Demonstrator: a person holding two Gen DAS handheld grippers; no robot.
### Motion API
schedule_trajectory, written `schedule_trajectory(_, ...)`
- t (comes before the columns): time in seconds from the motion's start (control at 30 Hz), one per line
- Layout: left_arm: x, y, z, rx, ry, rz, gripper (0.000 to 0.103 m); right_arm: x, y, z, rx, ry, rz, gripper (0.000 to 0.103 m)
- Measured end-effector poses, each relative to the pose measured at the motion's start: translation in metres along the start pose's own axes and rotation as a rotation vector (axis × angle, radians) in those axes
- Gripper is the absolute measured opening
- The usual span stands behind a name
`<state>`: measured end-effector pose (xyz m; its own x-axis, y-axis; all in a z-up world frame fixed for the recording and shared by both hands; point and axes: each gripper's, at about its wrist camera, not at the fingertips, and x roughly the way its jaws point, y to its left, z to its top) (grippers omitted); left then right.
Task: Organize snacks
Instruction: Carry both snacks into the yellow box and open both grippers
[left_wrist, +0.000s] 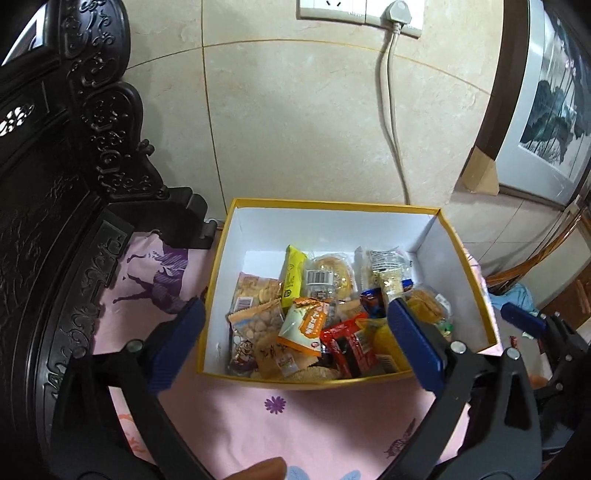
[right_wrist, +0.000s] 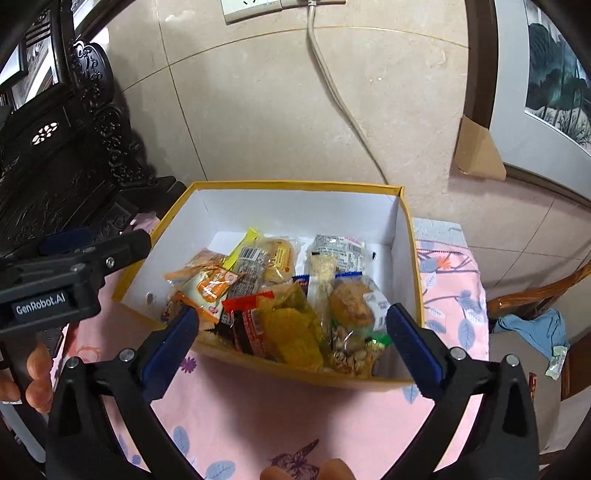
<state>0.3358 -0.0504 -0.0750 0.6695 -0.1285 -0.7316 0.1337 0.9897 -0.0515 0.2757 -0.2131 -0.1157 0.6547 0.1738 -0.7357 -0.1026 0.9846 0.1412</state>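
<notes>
On the left gripper's housing (right_wrist: 55, 291), seen at the left edge of the right wrist view, white lettering reads "GenRobot.AI". Printing on the snack wrappers is too small to read; only barcodes are discernible.

Between and just beyond the spread fingers of each gripper stands a yellow-rimmed box (left_wrist: 332, 205) with white inner walls. It contains mixed packaged snacks (left_wrist: 314, 314): a yellow bar, an orange-and-white packet (right_wrist: 210, 291), a red wrapper (right_wrist: 251, 321), clear-wrapped cakes and a packet of nuts (right_wrist: 354, 350).

Left gripper (left_wrist: 295, 339): fingers wide open, gripping nothing. Right gripper (right_wrist: 291, 339): fingers wide open, gripping nothing.

Beneath the fingers, the box rests on a pink patterned cloth (left_wrist: 295, 424). Beyond the fingertips is a beige tiled wall (left_wrist: 295, 129) with a socket and white cable (left_wrist: 391, 110). Left of the fingers is dark carved furniture (left_wrist: 74, 184); right of them, a framed painting (left_wrist: 546, 110).
</notes>
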Motion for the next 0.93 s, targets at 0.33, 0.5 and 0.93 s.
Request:
schedule_trajectory(0.33,-0.013,-0.001,0.0,-0.005,-0.012,0.009,0.1,-0.011,0.002,-0.001,-0.012,-0.011,-0.003,0.102)
schedule_trajectory(0.5,-0.013,-0.001,0.0,-0.004,-0.01,0.013,0.1,-0.012,0.002,-0.002,-0.013,-0.011,-0.005,0.102)
schedule_trajectory(0.93,-0.014,-0.001,0.0,0.005,-0.013,0.02,0.1,-0.013,0.002,-0.002,-0.013,-0.007,-0.01,0.102)
